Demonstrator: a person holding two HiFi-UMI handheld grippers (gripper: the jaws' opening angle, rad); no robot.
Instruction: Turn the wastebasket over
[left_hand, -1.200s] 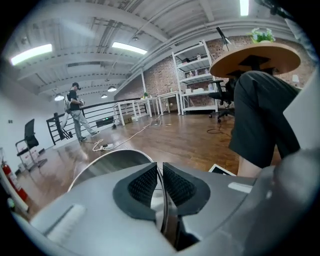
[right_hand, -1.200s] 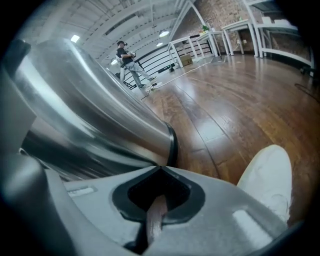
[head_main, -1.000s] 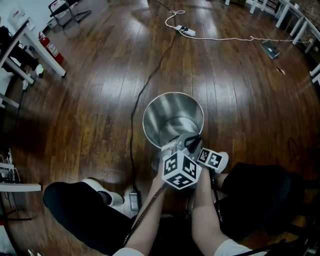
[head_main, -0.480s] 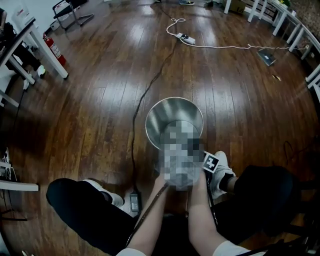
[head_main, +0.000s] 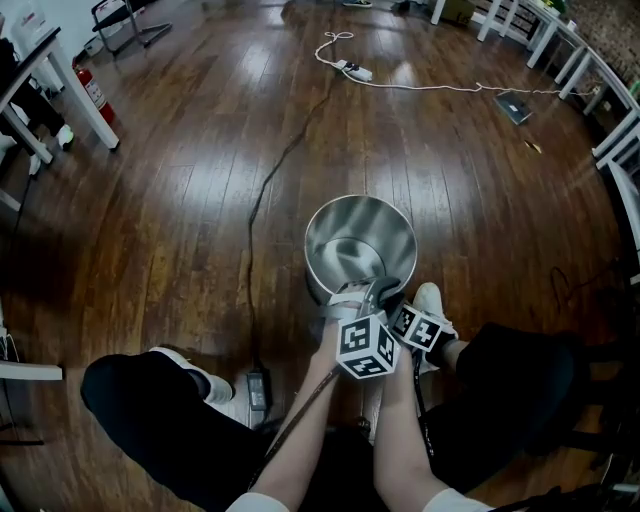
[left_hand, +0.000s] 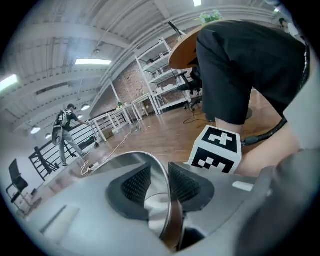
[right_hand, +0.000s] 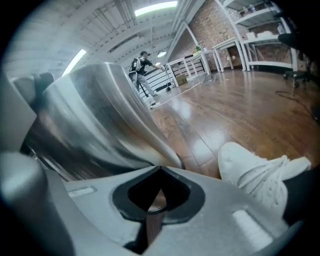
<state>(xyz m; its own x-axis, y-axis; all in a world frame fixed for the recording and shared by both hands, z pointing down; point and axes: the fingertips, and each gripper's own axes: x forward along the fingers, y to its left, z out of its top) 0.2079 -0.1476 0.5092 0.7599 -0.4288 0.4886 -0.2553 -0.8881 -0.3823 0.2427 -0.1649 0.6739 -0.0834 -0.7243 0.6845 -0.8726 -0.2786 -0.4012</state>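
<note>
A shiny metal wastebasket (head_main: 360, 240) stands mouth-up on the wooden floor, right in front of the person's knees. My left gripper (head_main: 352, 296) straddles its near rim. In the left gripper view the rim of the wastebasket (left_hand: 159, 210) runs between the pads (left_hand: 134, 184) with gaps showing, as the left gripper (left_hand: 159, 172) has just been opening its jaws. My right gripper (head_main: 387, 292) is beside it at the same rim. Its jaws are shut on nothing, and the right gripper (right_hand: 159, 169) lies just outside the curved wall of the wastebasket (right_hand: 95, 120).
A white shoe (head_main: 430, 300) rests just right of the basket, showing as the shoe (right_hand: 255, 170) close to the right gripper. A black cable (head_main: 270, 190) crosses the floor to a power adapter (head_main: 257, 385). Farther off are a white power strip (head_main: 352, 70), table legs (head_main: 85, 95) and a fire extinguisher (head_main: 90, 92).
Both grippers have stayed at the basket's near rim. The basket looks a little smaller and more upright in the head view than a second ago.
</note>
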